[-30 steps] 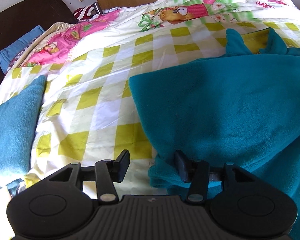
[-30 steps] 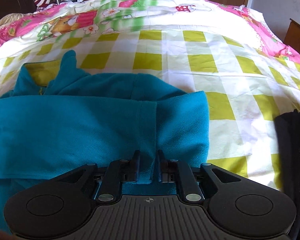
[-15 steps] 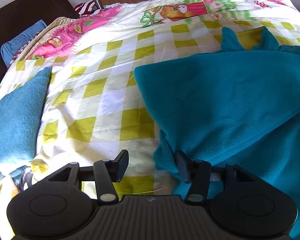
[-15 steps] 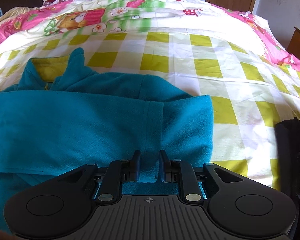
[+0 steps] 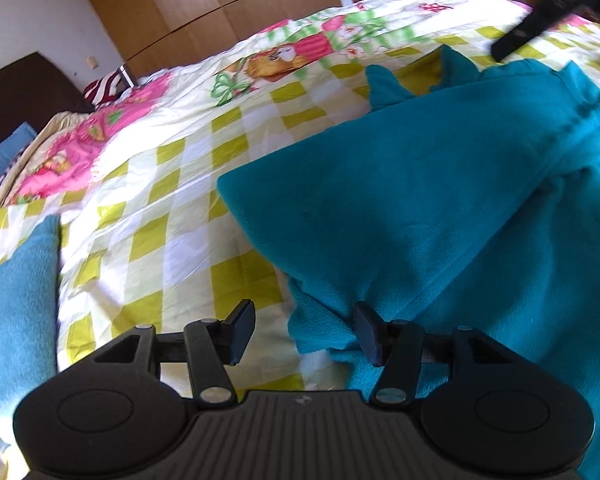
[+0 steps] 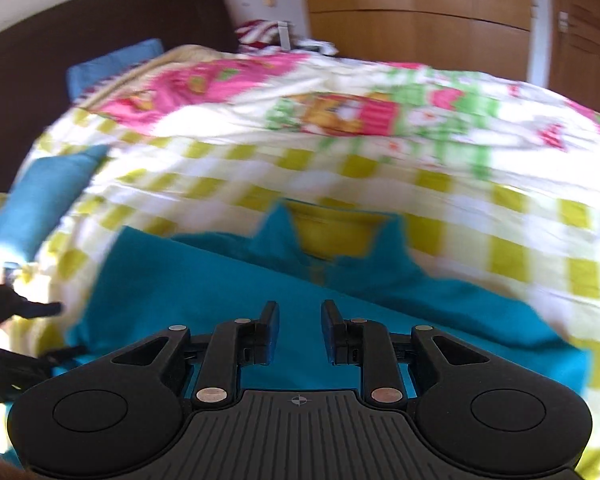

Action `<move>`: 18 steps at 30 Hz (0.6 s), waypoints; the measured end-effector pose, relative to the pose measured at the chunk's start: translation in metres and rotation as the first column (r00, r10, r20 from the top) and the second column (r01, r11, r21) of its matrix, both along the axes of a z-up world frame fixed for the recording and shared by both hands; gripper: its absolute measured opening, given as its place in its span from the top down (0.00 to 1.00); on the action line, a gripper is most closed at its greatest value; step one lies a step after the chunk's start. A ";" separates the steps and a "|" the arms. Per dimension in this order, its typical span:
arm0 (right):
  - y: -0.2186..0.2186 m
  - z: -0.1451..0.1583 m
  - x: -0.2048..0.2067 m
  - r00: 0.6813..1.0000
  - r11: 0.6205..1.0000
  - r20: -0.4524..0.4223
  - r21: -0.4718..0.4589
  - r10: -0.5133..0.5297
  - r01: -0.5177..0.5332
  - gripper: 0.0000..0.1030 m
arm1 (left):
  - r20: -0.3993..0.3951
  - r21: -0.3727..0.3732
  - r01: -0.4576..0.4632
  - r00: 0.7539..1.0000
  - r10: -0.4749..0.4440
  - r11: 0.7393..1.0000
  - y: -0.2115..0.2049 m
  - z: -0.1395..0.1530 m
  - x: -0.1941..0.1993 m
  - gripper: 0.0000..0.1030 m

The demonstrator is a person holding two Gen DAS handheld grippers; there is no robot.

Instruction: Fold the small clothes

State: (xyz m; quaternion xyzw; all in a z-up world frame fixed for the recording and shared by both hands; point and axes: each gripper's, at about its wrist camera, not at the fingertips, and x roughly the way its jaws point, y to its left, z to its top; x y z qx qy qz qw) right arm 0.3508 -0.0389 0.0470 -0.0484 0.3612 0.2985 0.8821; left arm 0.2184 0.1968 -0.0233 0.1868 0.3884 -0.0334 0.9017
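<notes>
My left gripper [image 5: 302,330] spread wide, right one [image 6: 300,330] parted, both empty. Teal fleece jacket [image 5: 440,208] ahead, part-folded, unpinned; thick fleece may spring open.

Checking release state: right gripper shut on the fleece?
No, the right gripper has its fingers apart, nothing between them, above the teal fleece.

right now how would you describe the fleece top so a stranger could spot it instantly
Start at the big bed with the yellow-and-white checked duvet. The fleece top lies spread across its near half, beside the open left claw. Unlike the lighter blue towel at the left edge, it is deep teal with a pointed, yellow-lined collar.
</notes>
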 end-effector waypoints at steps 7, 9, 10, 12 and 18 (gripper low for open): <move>0.144 -0.018 0.027 0.899 0.901 0.063 -0.019 0.433 -0.433 0.46 | 0.126 -0.029 0.068 0.990 -0.064 0.997 0.012 -0.003 -0.025 0.27; 0.167 -0.027 0.036 0.890 0.890 0.035 -0.059 0.454 -0.452 0.46 | 0.164 -0.023 0.101 0.982 -0.095 0.995 0.010 -0.006 -0.033 0.25; 0.174 -0.031 0.039 0.883 0.881 0.023 -0.076 0.469 -0.467 0.46 | 0.184 0.002 0.118 0.976 -0.116 0.993 0.008 -0.008 -0.037 0.25; 0.183 -0.039 0.047 0.876 0.872 -0.031 -0.082 0.481 -0.482 0.46 | 0.220 0.038 0.141 0.964 -0.146 0.989 0.008 -0.012 -0.043 0.21; 0.194 -0.053 0.060 0.880 0.884 -0.188 -0.093 0.436 -0.458 0.80 | 0.242 0.029 0.167 0.956 -0.169 0.986 0.019 -0.021 -0.027 0.18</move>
